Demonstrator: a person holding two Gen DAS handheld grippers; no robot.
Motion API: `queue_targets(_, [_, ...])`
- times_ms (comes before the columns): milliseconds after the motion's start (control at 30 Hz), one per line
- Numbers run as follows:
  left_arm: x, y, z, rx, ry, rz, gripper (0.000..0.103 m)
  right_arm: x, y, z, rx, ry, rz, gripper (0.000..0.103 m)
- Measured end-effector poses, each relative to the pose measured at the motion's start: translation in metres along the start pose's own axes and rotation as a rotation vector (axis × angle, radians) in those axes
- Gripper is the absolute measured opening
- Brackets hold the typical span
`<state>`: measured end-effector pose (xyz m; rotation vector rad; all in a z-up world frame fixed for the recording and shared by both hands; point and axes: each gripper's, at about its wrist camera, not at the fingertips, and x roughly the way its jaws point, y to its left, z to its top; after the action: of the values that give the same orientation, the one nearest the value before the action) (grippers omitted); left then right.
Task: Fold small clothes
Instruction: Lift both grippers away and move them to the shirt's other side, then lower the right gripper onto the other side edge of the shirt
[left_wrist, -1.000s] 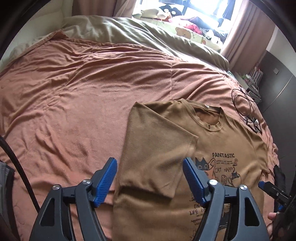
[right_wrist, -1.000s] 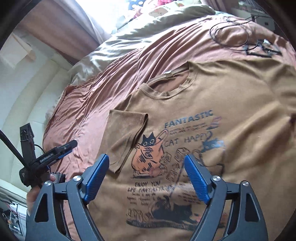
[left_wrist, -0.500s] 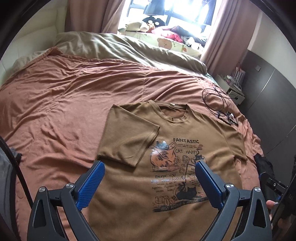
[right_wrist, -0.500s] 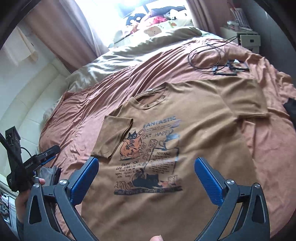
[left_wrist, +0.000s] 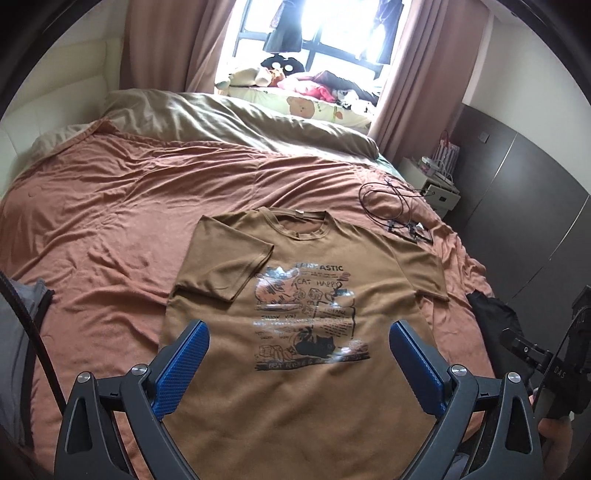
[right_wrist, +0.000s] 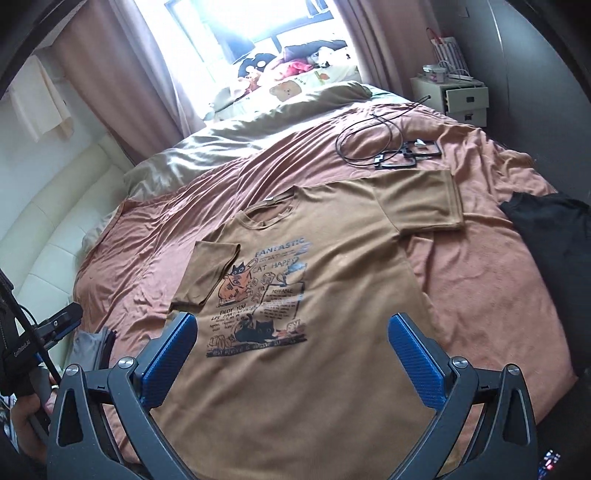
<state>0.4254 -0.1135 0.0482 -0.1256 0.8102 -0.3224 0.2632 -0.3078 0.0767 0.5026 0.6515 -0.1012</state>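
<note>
Bed (left_wrist: 122, 206) covered by a rumpled terracotta blanket, with an olive-beige duvet (left_wrist: 236, 122) bunched along its far edge at 12 o'clock. A brown printed T-shirt (left_wrist: 295, 369) lies flat, front up, near centre, its left-hand sleeve folded inward over the chest. At 2 o'clock from the shirt, a coiled black cable (left_wrist: 388, 199) with small black frames. At 3 o'clock, a black garment (right_wrist: 554, 236); at 9 o'clock, grey folded cloth (left_wrist: 22, 332) at the bed's edge.
</note>
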Motion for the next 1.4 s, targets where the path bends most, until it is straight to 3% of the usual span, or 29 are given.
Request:
queue_targets(300, [-0.011,-0.042,-0.022,0.015,-0.002,-0.011,0.099,-0.05,-0.048,-0.023,0.064,-0.075,-0.003,0.103])
queue_targets(700, [0.039,-0.12,-0.027,0.122,0.042,-0.083,0.099,-0.061,-0.105,-0.023,0.15,-0.148,-0.072,0.103])
queue_targets(867, [0.07,-0.149,-0.023,0.162,0.048,-0.112,0.099,-0.039,-0.128,-0.01,0.171,-0.13,-0.099,0.103])
queue_targets(1100, [0.12,-0.172,-0.015,0.172,0.077,-0.166,0.097,-0.001,-0.175,0.007,0.285,-0.143,-0.034,0.102])
queue_targets(1400, [0.19,-0.184,0.005,0.182,0.119,-0.178,0.079,0.084,-0.205,0.031,0.388,-0.112,0.039,0.077])
